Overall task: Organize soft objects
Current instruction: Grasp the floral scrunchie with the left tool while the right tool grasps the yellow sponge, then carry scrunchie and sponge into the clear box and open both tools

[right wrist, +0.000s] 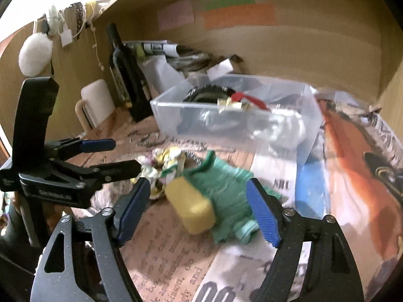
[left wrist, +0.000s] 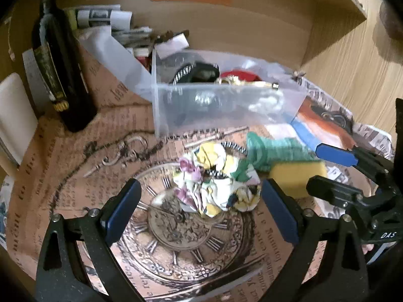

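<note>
A crumpled floral cloth (left wrist: pixel 216 183) lies on the printed paper, just beyond my open left gripper (left wrist: pixel 201 211); it also shows in the right wrist view (right wrist: pixel 163 163). A yellow sponge (right wrist: pixel 191 206) lies against a green knitted cloth (right wrist: pixel 226 193), both between the open fingers of my right gripper (right wrist: pixel 199 211). The sponge (left wrist: pixel 297 178) and green cloth (left wrist: pixel 274 151) show at right in the left wrist view, with the right gripper (left wrist: pixel 335 166) open over them. A clear plastic box (left wrist: pixel 226 100) holding mixed items stands behind.
A dark bottle (left wrist: pixel 60 68) stands at the back left beside a white mug (right wrist: pixel 95 100). Papers and a clear lid (left wrist: pixel 113 50) lean behind the box. A chain and hook (left wrist: pixel 121 151) lie on the paper. Wooden shelf walls close in behind and right.
</note>
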`<state>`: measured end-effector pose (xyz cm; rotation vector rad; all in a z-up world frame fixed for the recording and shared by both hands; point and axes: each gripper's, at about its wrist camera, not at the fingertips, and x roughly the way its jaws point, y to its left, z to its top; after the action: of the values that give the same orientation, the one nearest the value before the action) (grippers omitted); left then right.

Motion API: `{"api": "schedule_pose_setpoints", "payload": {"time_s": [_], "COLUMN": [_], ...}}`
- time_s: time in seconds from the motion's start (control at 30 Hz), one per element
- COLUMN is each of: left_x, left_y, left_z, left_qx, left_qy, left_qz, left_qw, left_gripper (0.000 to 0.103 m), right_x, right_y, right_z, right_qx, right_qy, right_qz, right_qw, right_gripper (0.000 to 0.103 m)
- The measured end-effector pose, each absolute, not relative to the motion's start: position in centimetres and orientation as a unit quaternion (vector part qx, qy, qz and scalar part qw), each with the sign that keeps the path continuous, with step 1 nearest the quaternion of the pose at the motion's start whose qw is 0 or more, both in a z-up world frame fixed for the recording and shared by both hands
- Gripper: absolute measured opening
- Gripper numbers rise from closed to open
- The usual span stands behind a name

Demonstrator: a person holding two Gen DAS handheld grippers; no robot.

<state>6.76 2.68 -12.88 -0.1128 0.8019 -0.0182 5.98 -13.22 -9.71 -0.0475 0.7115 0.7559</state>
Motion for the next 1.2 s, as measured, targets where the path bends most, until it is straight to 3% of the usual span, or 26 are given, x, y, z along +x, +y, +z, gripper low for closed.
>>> {"api": "schedule_pose_setpoints", "payload": {"time_s": [0.2,0.47,0.7,0.73,0.9,1.2], "left_x": [7.9,9.4,9.1,9.0,8.4,7.3], "left_y": [2.3,1.7,2.6,2.7,3.5,3.3], "left_z": [-14.5,-15.4,-15.1,-15.0,-14.2,-10.3], "left_qx": [-0.070,-0.061,-0.061,-0.063,-0.075,-0.071], "left_qy": [0.414,0.415,0.413,0.414,0.404,0.352], "left_qz": [-0.028,-0.027,-0.026,-0.024,-0.021,-0.025], "left_qw": [0.907,0.907,0.908,0.908,0.911,0.933], "left_gripper": [0.097,0.094,0.042,0.038,0.029,0.029], "right_x": [5.9,5.9,6.2,6.1,6.1,6.7], "right_y": [-13.1,-13.7,-14.3,-14.4,-14.8,-16.3], "right_z": [-10.7,-10.1,-10.0,-9.8,-8.9,-6.1], "right_qx": [-0.027,-0.018,-0.008,-0.006,-0.003,0.010], "right_qy": [0.351,0.330,0.329,0.328,0.313,0.272], "right_qz": [0.368,0.353,0.346,0.346,0.345,0.326], "right_qw": [0.861,0.875,0.879,0.879,0.885,0.905], "right_gripper": [0.035,0.033,0.033,0.033,0.033,0.033]}}
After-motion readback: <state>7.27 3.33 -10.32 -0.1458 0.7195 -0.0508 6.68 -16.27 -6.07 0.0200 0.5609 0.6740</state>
